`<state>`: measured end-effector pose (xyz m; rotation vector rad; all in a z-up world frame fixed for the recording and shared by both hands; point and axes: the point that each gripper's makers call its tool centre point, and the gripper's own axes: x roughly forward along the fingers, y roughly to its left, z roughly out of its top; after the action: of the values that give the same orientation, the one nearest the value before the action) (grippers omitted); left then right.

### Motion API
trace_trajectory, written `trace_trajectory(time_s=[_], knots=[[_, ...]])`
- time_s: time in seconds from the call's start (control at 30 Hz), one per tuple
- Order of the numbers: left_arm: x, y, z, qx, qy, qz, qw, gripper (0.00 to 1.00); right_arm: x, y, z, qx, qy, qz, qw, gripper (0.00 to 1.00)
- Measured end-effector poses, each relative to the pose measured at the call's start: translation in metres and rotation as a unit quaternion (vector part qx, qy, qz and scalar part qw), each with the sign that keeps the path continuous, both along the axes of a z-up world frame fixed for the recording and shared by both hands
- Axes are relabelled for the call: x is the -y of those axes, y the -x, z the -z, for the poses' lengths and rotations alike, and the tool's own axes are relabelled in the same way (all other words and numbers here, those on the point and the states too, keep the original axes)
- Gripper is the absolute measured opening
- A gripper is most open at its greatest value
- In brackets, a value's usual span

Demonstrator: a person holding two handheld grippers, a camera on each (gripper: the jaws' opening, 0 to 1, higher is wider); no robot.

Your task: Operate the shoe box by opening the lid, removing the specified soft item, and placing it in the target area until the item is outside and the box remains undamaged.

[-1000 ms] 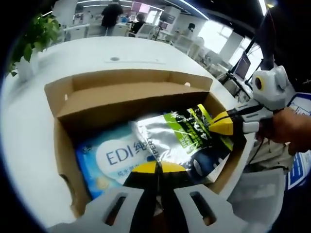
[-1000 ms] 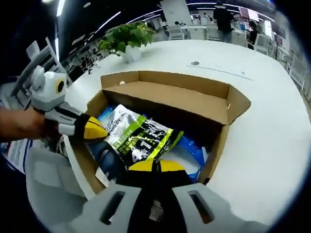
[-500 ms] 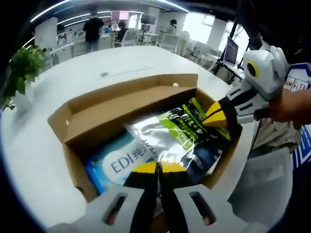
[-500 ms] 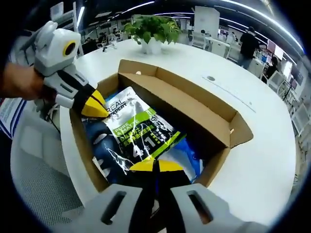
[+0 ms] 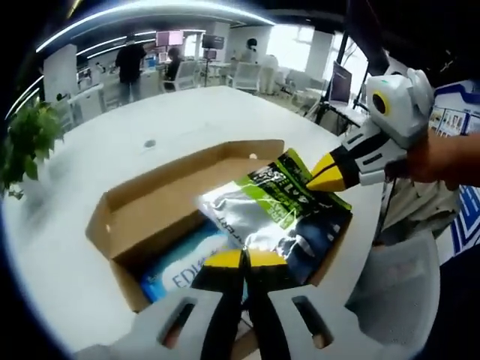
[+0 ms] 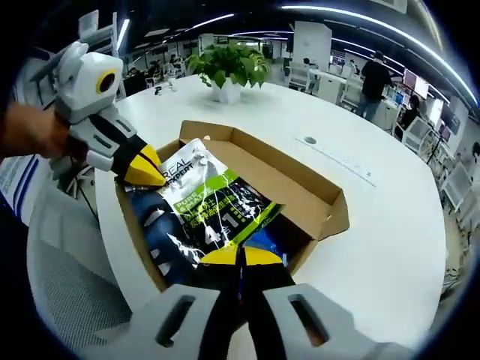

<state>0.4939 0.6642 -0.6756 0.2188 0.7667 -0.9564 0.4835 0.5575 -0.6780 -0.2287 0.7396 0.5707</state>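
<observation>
Above the open shoe box (image 5: 150,217), the foil pouch (image 5: 274,217) spans both grippers, left gripper (image 5: 244,262) and right gripper (image 6: 240,259) each clamped on opposite ends.

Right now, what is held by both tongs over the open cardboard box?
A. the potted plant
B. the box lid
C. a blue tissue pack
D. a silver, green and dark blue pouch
D: the left tongs and right tongs are each shut on an edge of the silver, green and dark blue pouch above the cardboard box.
</observation>
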Motion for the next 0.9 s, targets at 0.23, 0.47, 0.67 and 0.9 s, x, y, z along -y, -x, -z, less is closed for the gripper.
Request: trace_trajectory(time_s=[0.23, 0.47, 0.67, 0.9], knots=[[0.018, 0.005, -0.007, 0.009, 0.001, 0.022, 0.9997, 0.00, 0.020, 0.007, -0.009, 0.011, 0.007, 0.014, 0.9998, 0.00], [0.045, 0.009, -0.014, 0.017, 0.005, 0.045, 0.9988, 0.00, 0.045, 0.014, -0.015, 0.017, 0.009, 0.035, 0.9992, 0.00], [0.070, 0.015, -0.017, 0.021, 0.009, 0.064, 0.9977, 0.00, 0.072, 0.020, -0.016, 0.020, 0.014, 0.053, 0.9983, 0.00], [0.102, 0.021, -0.016, 0.025, 0.008, 0.085, 0.9961, 0.00, 0.101, 0.027, -0.016, 0.021, 0.018, 0.070, 0.9972, 0.00]])
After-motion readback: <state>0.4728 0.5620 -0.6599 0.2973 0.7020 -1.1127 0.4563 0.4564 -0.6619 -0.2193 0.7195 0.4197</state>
